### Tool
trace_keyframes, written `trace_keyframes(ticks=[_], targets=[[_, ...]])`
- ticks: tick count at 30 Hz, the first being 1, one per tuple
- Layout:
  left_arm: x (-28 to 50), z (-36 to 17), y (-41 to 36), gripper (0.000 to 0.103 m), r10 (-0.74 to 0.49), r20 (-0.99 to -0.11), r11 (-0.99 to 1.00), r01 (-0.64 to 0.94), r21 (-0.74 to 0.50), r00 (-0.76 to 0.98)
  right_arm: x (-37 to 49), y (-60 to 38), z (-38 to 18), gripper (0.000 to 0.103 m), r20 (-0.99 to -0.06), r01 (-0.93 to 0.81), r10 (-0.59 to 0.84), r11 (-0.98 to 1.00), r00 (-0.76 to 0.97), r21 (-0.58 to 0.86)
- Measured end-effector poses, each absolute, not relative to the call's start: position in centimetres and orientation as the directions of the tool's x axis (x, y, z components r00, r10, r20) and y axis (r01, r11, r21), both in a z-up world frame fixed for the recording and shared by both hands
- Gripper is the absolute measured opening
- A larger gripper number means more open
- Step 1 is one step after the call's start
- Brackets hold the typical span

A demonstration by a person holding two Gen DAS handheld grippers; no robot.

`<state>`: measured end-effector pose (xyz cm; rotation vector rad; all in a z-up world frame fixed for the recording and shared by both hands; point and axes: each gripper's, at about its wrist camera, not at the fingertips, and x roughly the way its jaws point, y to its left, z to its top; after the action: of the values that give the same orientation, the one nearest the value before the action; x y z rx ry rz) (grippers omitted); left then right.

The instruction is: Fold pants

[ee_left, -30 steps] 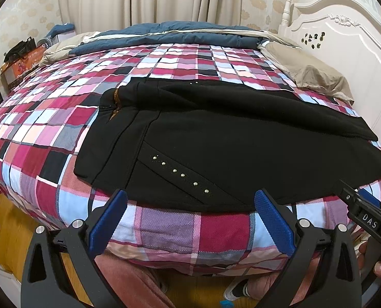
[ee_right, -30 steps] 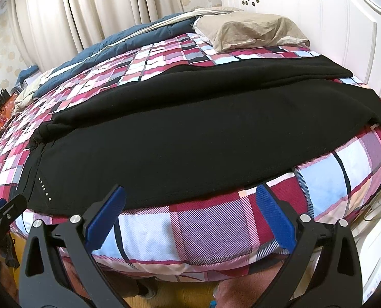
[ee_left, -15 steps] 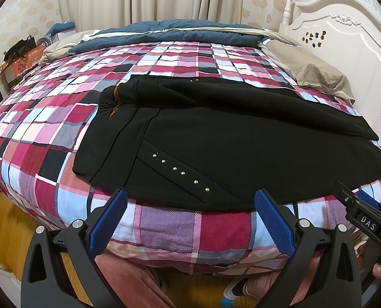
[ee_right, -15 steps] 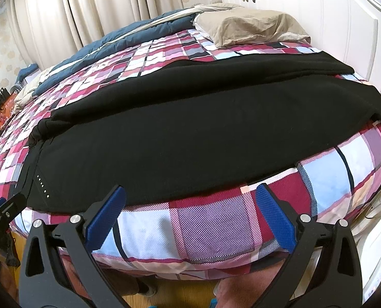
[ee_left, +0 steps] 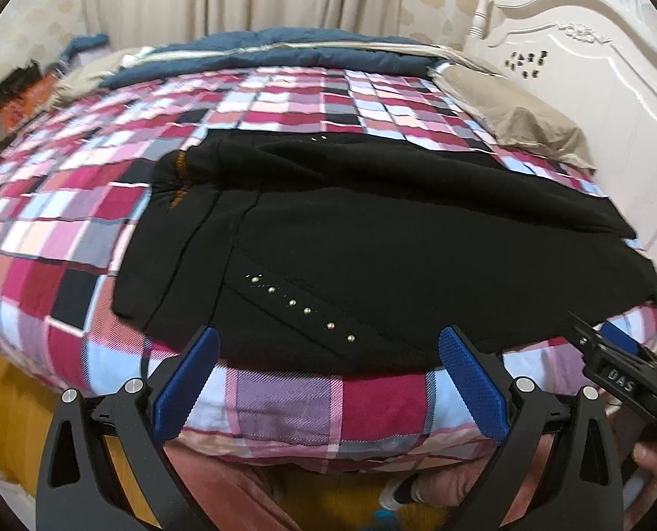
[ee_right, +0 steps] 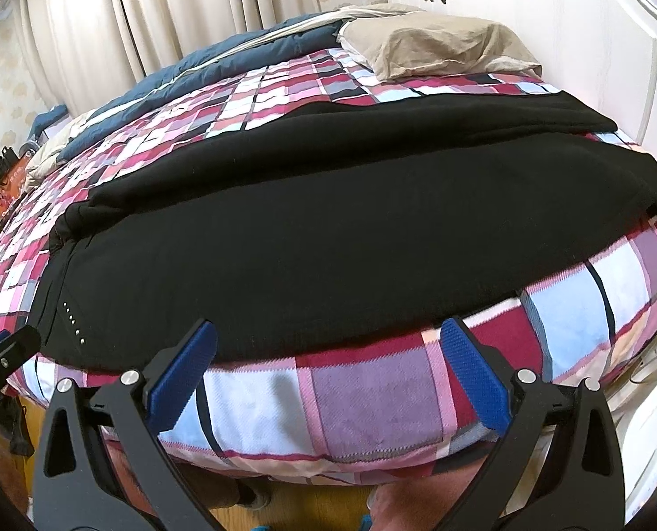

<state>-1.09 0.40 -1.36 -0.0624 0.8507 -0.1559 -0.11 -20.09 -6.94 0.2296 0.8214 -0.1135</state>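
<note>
Still hovered off near bed edge: left gripper (ee_left: 328,380) w/ blue pads spread wide, nothing between; right gripper (ee_right: 328,376) likewise apart & empty. Black fleece pants w/ row of small studs (ee_left: 372,256) lay flat across pink-and-maroon checked bedspread (ee_left: 63,230), waistband to left, legs toward white headboard (ee_left: 616,101), prob. spread out so near edge could be pinched from both ends. Vs 0.5 s ago: edged slightly closer, pants unmoved.
</note>
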Motion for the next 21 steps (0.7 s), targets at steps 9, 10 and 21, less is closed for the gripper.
trace_keyframes(ticks=[9,10,21], targets=[[6.9,1.1,9.5,0.099,-0.387,-0.721,0.92,0.186,-0.346,0.574,3.5,-19.4,-5.3,0.101,-0.729,0.121,0.03,0.981,0.684,0.154],[8.2,1.2,10.7,0.099,-0.395,-0.72,0.915,0.174,-0.364,0.571,3.9,-19.2,-5.1,0.101,-0.729,0.113,0.037,0.981,0.684,0.156],[25.4,-4.0,18.9,0.099,-0.529,-0.758,0.845,0.155,-0.511,0.381,8.9,-17.3,-3.5,0.101,-0.721,0.01,0.123,0.984,0.681,0.178]])
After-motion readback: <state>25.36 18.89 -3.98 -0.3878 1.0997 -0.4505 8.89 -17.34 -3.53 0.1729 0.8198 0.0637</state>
